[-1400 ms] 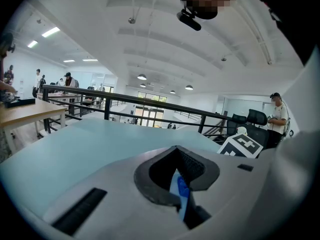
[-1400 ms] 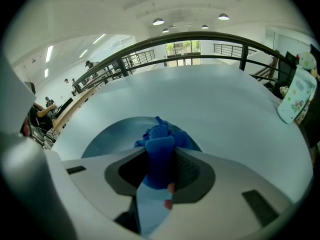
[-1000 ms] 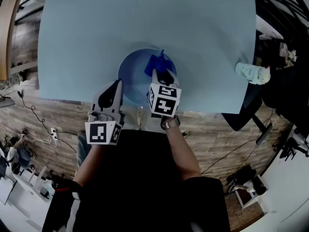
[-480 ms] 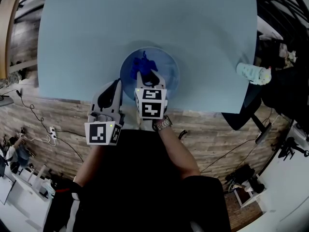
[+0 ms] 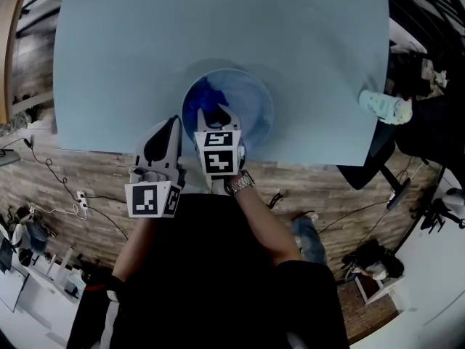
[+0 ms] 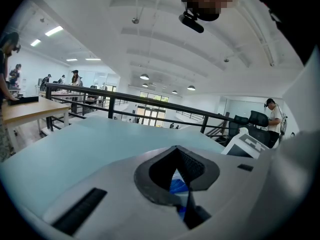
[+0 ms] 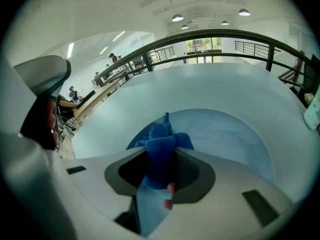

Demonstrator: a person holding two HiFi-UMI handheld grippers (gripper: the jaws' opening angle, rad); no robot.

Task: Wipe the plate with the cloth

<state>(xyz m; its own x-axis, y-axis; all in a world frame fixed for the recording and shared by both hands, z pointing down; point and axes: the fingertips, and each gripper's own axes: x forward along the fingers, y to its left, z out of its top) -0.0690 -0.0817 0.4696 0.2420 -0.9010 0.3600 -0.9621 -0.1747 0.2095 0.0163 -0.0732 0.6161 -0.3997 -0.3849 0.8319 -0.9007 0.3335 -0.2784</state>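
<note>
The right claw is closed on the blue cloth. A bunched fold is pinched between its 2 jaws, and the free end of the cloth sticks out just ahead of the tips. I think it is held this way so that the loose end makes a soft pad: the claw can press it down and push it around, and the hard jaws stay off the dish.

The plate, pale blue and round, lies directly below and ahead of this claw, which tilts down toward it. The cloth rests on the part of the plate nearest the claw and a little to its left. The bigger bare part spreads ahead and to the right, so the wiping seems to be under way there and not finished.

The left claw hangs just left of the right one, jaws together with nothing between them. Its tip is close to the near-left rim of the plate, but I cannot tell if it touches. It probably waits there to steady the plate.

The table stretches away ahead of both claws.
</note>
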